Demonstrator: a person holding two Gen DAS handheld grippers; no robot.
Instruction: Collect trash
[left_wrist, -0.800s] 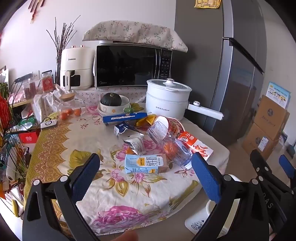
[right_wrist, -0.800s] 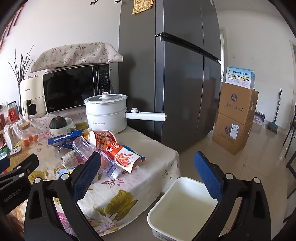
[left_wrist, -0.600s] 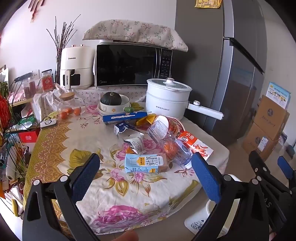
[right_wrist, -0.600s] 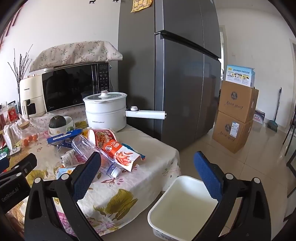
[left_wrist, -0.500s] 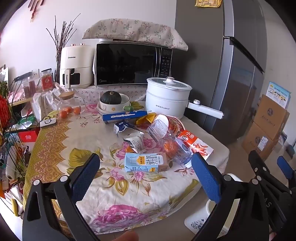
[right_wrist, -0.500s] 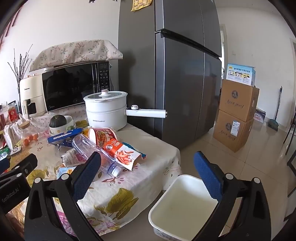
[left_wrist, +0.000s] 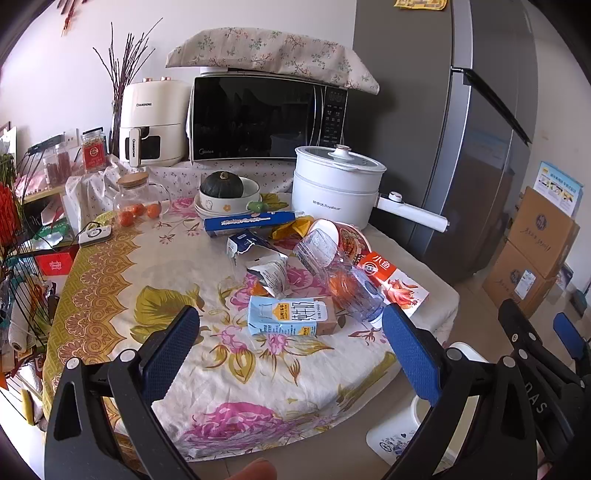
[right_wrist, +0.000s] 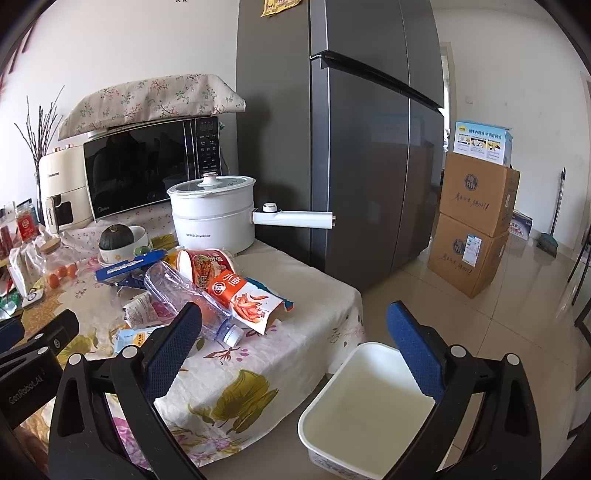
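Trash lies on the floral tablecloth (left_wrist: 110, 273): a light-blue milk carton (left_wrist: 290, 315), a clear plastic bottle (left_wrist: 340, 277), a red-orange snack bag (left_wrist: 393, 278), a torn silver pouch (left_wrist: 269, 271), a noodle cup (left_wrist: 349, 236) and a blue box (left_wrist: 251, 223). The bottle (right_wrist: 184, 295) and snack bag (right_wrist: 243, 297) also show in the right wrist view. My left gripper (left_wrist: 291, 347) is open, empty, in front of the carton. My right gripper (right_wrist: 295, 343) is open, empty, above the table's corner and a white bin (right_wrist: 369, 402) on the floor.
A white electric pot (left_wrist: 338, 184) with a long handle, a bowl with a dark squash (left_wrist: 223, 186), a glass jar (left_wrist: 138, 201), a microwave (left_wrist: 266, 118) and an air fryer (left_wrist: 151, 123) stand at the back. A grey fridge (right_wrist: 354, 129) and cardboard boxes (right_wrist: 472, 225) are to the right.
Both views have shifted only slightly; the grippers stay open and empty. Nothing on the table has moved.
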